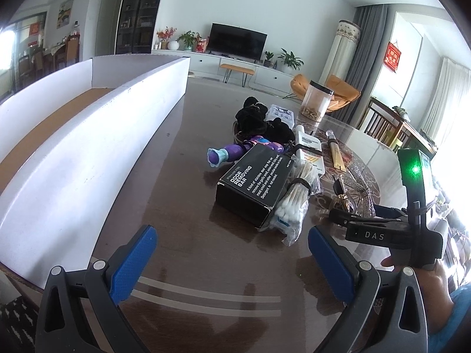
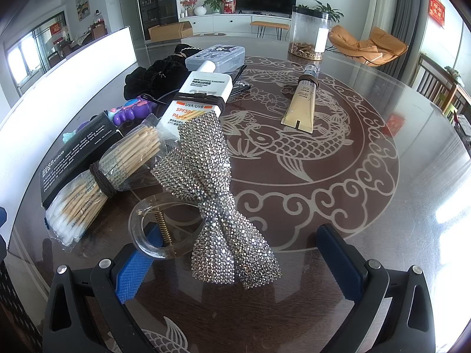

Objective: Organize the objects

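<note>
A rhinestone bow hair clip (image 2: 212, 194) with a clear plastic clasp (image 2: 159, 232) lies on the glass table. My right gripper (image 2: 238, 256) is open, its blue fingers on either side of the bow's near end, not closed on it. Left of the bow lie a bag of cotton swabs (image 2: 97, 188), a black odor-bar box (image 2: 73, 158), a sunscreen bottle (image 2: 200, 94) and a purple toy (image 2: 132, 111). My left gripper (image 1: 232, 264) hangs open over bare table in front of the black box (image 1: 253, 185). The right gripper (image 1: 341, 217) shows at the right by the bow (image 1: 359, 188).
A long white box (image 1: 97, 135) with a cardboard floor stands along the left. Further back are black cloth (image 1: 259, 117), a small lidded case (image 2: 217, 56), a clear jar (image 2: 309, 35) and a gold tube (image 2: 300, 103). A hand (image 1: 435, 282) holds the right gripper.
</note>
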Available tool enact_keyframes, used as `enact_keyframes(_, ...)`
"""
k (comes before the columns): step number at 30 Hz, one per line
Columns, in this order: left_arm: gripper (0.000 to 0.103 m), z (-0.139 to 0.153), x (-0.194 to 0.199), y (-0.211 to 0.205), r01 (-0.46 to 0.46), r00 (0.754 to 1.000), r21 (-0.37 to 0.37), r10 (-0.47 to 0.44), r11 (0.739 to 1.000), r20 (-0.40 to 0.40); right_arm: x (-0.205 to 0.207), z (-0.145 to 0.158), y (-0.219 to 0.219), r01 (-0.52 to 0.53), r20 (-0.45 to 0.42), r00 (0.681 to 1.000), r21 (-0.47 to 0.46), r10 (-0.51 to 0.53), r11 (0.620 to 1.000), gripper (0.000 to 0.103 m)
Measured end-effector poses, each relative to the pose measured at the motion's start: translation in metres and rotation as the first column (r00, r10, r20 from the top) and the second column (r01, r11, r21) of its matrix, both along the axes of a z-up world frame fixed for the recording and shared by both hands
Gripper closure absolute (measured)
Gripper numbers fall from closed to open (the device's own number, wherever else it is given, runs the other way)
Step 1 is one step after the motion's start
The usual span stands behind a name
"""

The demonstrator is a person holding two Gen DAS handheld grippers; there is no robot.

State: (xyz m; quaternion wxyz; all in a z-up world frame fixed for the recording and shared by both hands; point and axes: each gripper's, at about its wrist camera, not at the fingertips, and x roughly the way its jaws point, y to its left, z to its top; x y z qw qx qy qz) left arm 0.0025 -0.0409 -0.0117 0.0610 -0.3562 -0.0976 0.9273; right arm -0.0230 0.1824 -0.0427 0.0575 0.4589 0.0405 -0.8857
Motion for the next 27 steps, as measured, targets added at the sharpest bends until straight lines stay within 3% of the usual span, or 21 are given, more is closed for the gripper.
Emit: enact_keyframes(27,0.0,-0.0037,0.0082,-0.0087,-0.022,0.999,-0.024,0.023,0.999,0.03,-0.0044,0.0002,0.0031,-0.025,0.024,0.999,-0.001,0.025,1.0,0.0)
